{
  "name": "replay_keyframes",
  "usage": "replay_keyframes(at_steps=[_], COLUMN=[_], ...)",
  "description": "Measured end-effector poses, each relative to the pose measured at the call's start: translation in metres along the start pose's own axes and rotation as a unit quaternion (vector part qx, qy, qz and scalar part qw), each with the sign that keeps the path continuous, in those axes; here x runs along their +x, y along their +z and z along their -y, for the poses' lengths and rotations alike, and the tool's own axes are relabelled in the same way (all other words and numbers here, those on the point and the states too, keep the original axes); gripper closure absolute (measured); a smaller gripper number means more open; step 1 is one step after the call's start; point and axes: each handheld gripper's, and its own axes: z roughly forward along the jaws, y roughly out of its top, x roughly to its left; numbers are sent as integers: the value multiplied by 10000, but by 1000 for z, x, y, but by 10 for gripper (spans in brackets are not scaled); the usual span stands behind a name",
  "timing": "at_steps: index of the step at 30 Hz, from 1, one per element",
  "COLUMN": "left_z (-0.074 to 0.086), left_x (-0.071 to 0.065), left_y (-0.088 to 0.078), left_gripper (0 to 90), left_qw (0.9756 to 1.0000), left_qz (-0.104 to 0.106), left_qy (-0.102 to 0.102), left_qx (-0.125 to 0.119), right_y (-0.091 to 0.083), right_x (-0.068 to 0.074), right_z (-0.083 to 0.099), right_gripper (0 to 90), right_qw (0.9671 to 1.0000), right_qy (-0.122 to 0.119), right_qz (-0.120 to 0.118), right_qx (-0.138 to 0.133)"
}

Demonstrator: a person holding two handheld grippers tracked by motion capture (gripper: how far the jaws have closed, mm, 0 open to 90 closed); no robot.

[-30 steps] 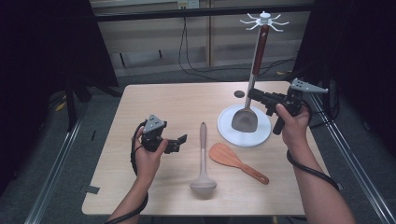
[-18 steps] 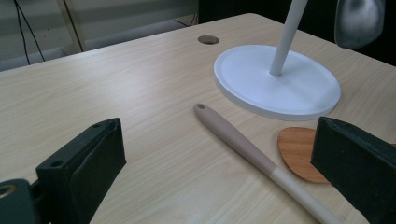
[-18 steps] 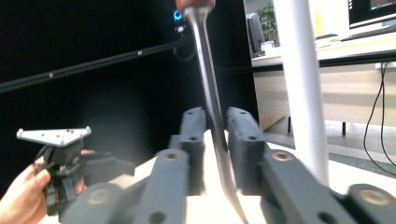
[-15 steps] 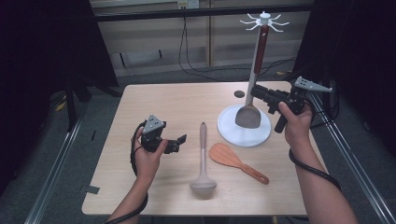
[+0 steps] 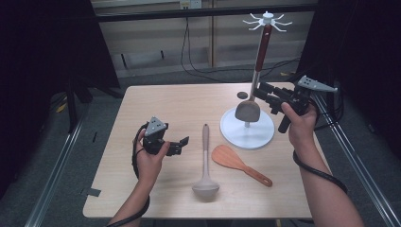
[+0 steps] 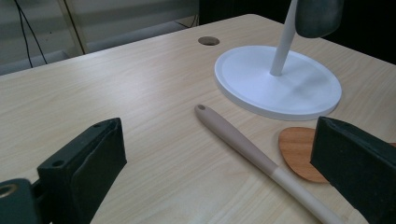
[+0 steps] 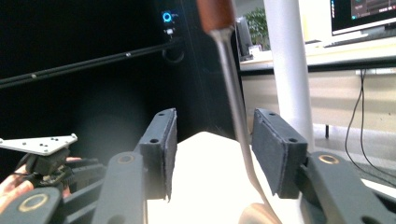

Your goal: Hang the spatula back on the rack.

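Note:
A turner with a brown handle [image 5: 263,45] and grey head [image 5: 247,111] hangs from the hooks [image 5: 267,20] of a white stand, above its round base [image 5: 247,137]. My right gripper [image 5: 259,91] is level at the turner's thin metal shank [image 7: 236,107]. Its jaws have just been opening; the shank stands between them, close to one pad, and is not squeezed. In the right gripper view the gap [image 7: 212,149] is wide. My left gripper [image 5: 182,144] rests open at the table's left, with nothing held; its jaws [image 6: 219,161] frame a beige ladle's handle [image 6: 243,147] farther off.
The beige ladle [image 5: 205,161] lies lengthwise at the table's middle. A wooden rice paddle [image 5: 236,163] lies to its right, in front of the stand's base [image 6: 261,79]. A cable hole [image 5: 242,95] sits behind the base. Dark screens flank the table.
The right gripper's jaws have spread apart around the turner's shank, which they held before. The turner's head now hangs a little higher. Both hands stay where they were.

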Motion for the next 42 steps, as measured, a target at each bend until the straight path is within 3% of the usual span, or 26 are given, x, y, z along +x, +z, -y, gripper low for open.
replay_keyframes(at_steps=[4, 7, 10, 12, 15, 16, 22, 29, 42], left_z=[0, 0, 1, 1, 2, 2, 2, 3, 3], left_x=[0, 0, 0, 1, 1, 1, 1, 1, 3], left_y=[0, 1, 1, 1, 1, 1, 2, 4, 3], left_gripper=[32, 36, 36, 36, 36, 36, 36, 36, 36], left_qw=[10000, 10000, 10000, 10000, 10000, 10000, 10000, 10000, 10000], left_qz=[-1, -6, -1, -35, -13, -16, -4, -14, 3], left_qy=[-21, 4, 0, -8, -29, -21, -3, -10, -20], left_qx=[-2, -3, -14, -4, -5, -2, -17, 12, -22], right_y=[-2, -2, -2, -3, -4, -4, -3, 2, 8], right_x=[5, 9, 12, 14, 15, 16, 22, 29, 34], right_z=[-4, -8, -13, -18, -21, -23, -35, -49, -73], right_gripper=[465, 478, 569, 709, 764, 780, 900, 900, 900], right_qw=[9988, 9948, 9905, 9868, 9852, 9827, 9751, 9644, 9526], right_qy=[-202, -435, -557, -636, -673, -707, -833, -824, -935], right_qz=[249, 605, 822, 957, 923, 1037, 1312, 1647, 1894], right_qx=[-365, -695, -952, -1145, -1275, -1359, -1580, -1895, -2190])
